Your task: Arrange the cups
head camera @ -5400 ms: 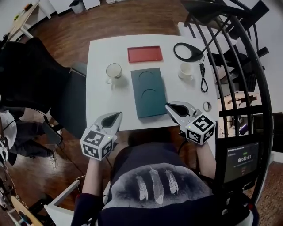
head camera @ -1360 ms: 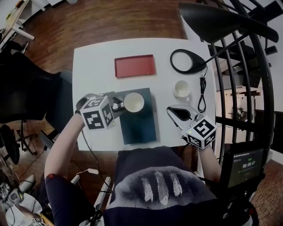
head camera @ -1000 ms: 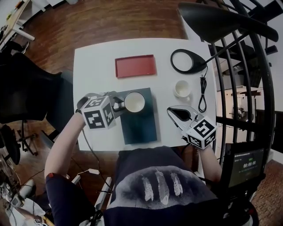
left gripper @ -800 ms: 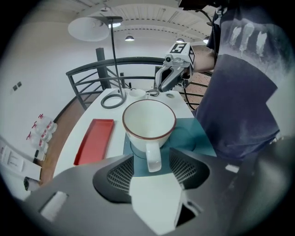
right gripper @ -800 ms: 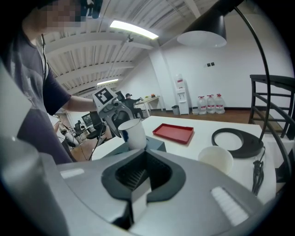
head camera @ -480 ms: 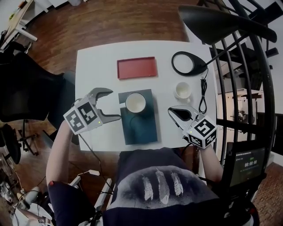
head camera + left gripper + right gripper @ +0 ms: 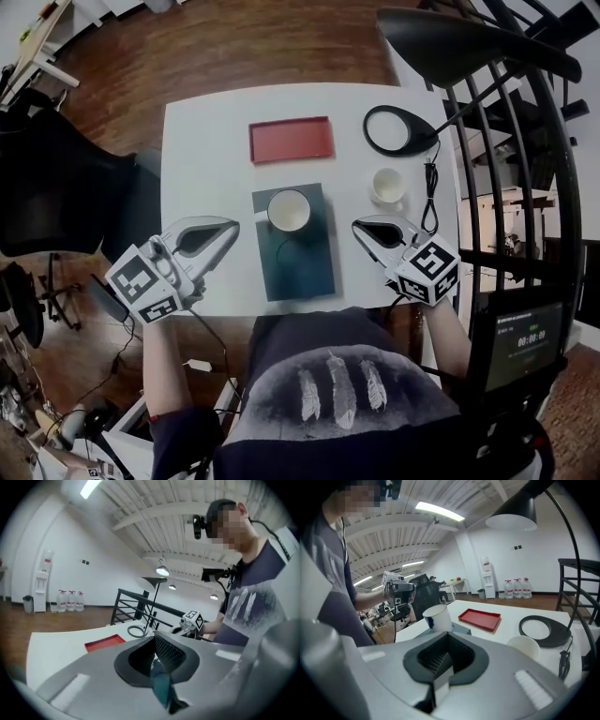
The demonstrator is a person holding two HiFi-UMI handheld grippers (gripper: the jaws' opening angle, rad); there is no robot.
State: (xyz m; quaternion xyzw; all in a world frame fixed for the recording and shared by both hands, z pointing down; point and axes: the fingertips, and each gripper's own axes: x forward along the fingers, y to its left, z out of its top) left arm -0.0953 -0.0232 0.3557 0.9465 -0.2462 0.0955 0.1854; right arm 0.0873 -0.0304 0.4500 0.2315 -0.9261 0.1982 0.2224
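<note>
Hovering on either side of the dark teal rectangular tray, our left gripper and right gripper both have their jaws closed together, empty. We see the white ceramic mug standing on the tray's far end; the small white cup sits apart on the white table, near the right gripper.

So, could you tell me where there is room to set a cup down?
Free: the teal board's near half, in front of the mug, and the tabletop left of the red tray. Crowded: right edge, small cup, lamp base, cable.
</note>
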